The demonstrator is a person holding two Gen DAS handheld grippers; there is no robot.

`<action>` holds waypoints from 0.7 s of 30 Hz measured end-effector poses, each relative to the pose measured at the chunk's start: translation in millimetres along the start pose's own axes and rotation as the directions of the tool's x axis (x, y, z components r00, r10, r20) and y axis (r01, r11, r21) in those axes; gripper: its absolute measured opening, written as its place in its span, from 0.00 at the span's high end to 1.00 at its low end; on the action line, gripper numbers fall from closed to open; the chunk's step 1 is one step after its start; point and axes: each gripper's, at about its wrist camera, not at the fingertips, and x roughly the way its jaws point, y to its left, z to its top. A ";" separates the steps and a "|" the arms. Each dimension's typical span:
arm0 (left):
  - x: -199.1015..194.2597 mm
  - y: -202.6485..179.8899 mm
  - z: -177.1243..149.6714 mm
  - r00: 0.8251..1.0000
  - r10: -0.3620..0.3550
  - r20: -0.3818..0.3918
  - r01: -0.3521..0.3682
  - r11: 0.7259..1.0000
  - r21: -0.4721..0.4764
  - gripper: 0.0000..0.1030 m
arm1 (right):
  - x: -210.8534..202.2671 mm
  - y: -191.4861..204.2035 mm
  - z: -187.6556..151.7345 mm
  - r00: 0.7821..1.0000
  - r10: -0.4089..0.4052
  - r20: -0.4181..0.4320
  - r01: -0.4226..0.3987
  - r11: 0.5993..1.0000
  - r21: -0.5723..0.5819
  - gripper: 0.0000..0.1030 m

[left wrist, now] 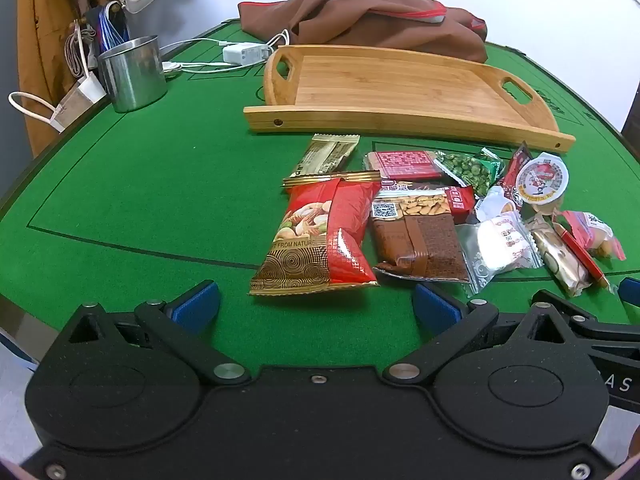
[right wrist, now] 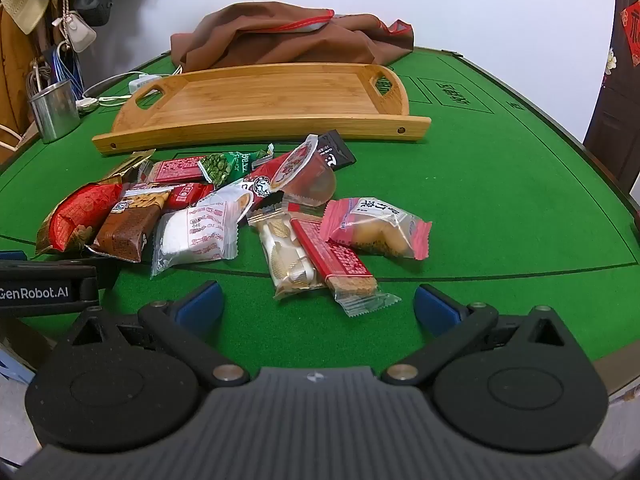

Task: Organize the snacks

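A pile of wrapped snacks lies on the green table in front of an empty bamboo tray (left wrist: 400, 84), which also shows in the right wrist view (right wrist: 260, 100). My left gripper (left wrist: 316, 304) is open and empty, just short of a red nut bag (left wrist: 320, 236) and a brown peanut pack (left wrist: 420, 240). My right gripper (right wrist: 318, 304) is open and empty, just short of a red wafer bar (right wrist: 334, 258) and a cream wrapped snack (right wrist: 286, 260). A pink pastry pack (right wrist: 376, 228), a white pack (right wrist: 196, 236) and a jelly cup (right wrist: 308, 176) lie further in.
A steel cup (left wrist: 134, 74) stands at the far left. A white charger with cables (left wrist: 244, 54) and a brown cloth bag (left wrist: 360, 16) lie behind the tray. Coats and bags hang at the left. The left gripper's body (right wrist: 44, 286) shows at the right view's left edge.
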 end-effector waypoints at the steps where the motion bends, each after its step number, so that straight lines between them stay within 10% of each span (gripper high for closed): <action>1: 0.0 0.0 0.0 1.000 -0.001 0.000 0.001 1.000 -0.002 0.00 | 0.0 0.0 0.0 1.000 0.000 0.001 0.000 1.000 -0.001 0.00; 21: 0.1 0.2 0.2 1.000 -0.004 -0.003 0.004 1.000 -0.005 0.00 | 0.0 0.2 -0.2 1.000 -0.001 0.004 0.001 1.000 0.000 0.00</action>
